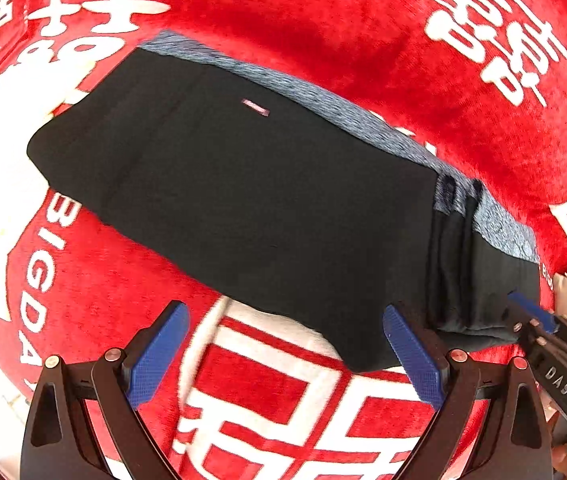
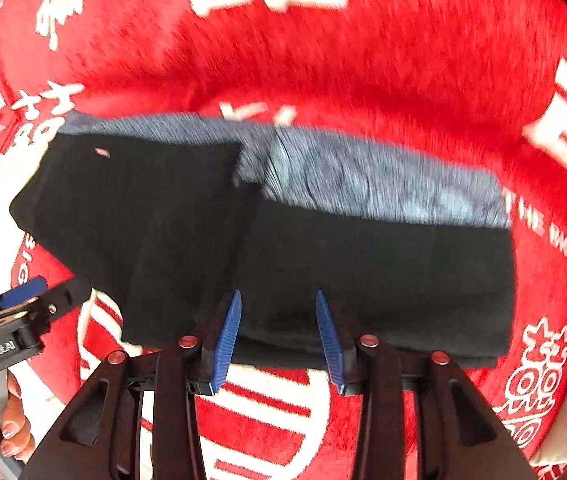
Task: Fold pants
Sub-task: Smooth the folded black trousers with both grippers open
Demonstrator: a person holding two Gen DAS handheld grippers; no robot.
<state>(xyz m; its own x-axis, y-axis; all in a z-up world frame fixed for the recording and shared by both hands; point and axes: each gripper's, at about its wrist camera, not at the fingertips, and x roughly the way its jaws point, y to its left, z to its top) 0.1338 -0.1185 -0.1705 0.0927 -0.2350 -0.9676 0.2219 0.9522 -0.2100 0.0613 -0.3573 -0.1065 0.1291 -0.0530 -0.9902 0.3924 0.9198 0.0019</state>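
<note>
Pants (image 1: 243, 200), black with a grey-blue heathered waistband (image 2: 383, 184), lie folded into a thick wad on the red blanket (image 1: 363, 40), just ahead of both grippers. They look soft, limp and light, likely to sag and slide apart unless all the stacked layers are pinched together at the near folded edge. The left gripper (image 1: 287, 356) is spread wide and empty. The right gripper (image 2: 277, 336) stands partly parted at that edge, holding nothing I can see.

Left tool (image 1: 285, 354): black angular links, blue ribbed pads, coppery round screws. Right tool (image 2: 277, 338): same build, "DAS" marking. Bare hand (image 2: 11, 426), pale polished nails.
</note>
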